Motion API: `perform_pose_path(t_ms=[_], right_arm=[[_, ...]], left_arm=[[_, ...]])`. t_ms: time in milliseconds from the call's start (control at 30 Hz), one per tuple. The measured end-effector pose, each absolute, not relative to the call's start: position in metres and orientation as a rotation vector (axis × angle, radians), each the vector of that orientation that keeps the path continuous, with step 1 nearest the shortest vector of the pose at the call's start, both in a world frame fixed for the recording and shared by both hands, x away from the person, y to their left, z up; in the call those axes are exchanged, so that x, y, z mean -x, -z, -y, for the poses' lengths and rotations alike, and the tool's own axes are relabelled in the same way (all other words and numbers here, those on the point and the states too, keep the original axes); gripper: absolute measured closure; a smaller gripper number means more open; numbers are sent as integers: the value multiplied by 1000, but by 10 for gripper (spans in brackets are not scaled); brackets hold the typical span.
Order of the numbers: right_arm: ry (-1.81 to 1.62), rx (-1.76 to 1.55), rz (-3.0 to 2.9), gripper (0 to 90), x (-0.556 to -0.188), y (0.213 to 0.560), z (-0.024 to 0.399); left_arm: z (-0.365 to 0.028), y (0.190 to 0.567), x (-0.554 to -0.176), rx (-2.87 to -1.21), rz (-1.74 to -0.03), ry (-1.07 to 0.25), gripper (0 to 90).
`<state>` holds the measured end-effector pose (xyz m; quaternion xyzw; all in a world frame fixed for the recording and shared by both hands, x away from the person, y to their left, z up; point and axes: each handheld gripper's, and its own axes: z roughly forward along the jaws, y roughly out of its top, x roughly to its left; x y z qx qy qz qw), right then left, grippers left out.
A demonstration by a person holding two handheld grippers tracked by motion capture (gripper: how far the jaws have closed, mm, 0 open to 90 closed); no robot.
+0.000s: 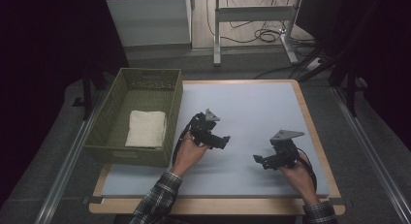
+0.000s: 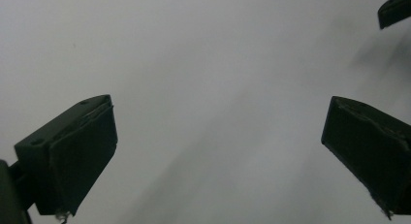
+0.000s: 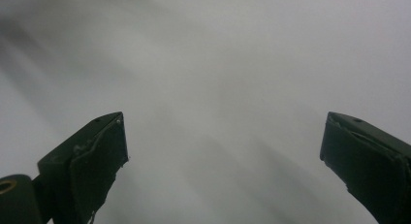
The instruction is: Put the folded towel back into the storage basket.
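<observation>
While the folded towel [image 1: 146, 128] lies in the basket [image 1: 173, 118], both hand-held grippers — left [image 1: 220, 140], right [image 1: 260, 160] — gape empty.

A green woven basket [image 1: 165, 105] stands at the worktop's [image 1: 252, 107] left edge, hanging partly over it, long side running front to back. It is rectangular, open-topped and upright, with slightly flaring walls. Inside it, a folded white cloth [image 1: 146, 129] lies flat on the basket floor, in the half nearer the person, close to the front wall. The cloth is a neat, roughly square pad with a textured weave. The basket's far half holds bare floor, dimly lit.
</observation>
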<state>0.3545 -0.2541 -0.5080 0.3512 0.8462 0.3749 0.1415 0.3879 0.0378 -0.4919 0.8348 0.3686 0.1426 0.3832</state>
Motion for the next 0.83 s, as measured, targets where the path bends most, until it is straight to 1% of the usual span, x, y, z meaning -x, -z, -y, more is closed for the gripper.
perform_pose_path(t_ms=[267,400,600,833], right_arm=[[-1030,-1047,-2425,31,-351,527,269],[-1013,-1051,-2424,31,-351,530,271],[-961,-1028,-2422,30,-349,532,267],[-962,-1028,-2420,30,-349,532,267]], left_arm=[[-41,527,-376,-2176,-961,-374,0],[-42,541,-373,-2206,-967,-391,0],[-44,544,-375,-2199,-988,-348,0],[-44,545,-374,-2199,-984,-357,0]])
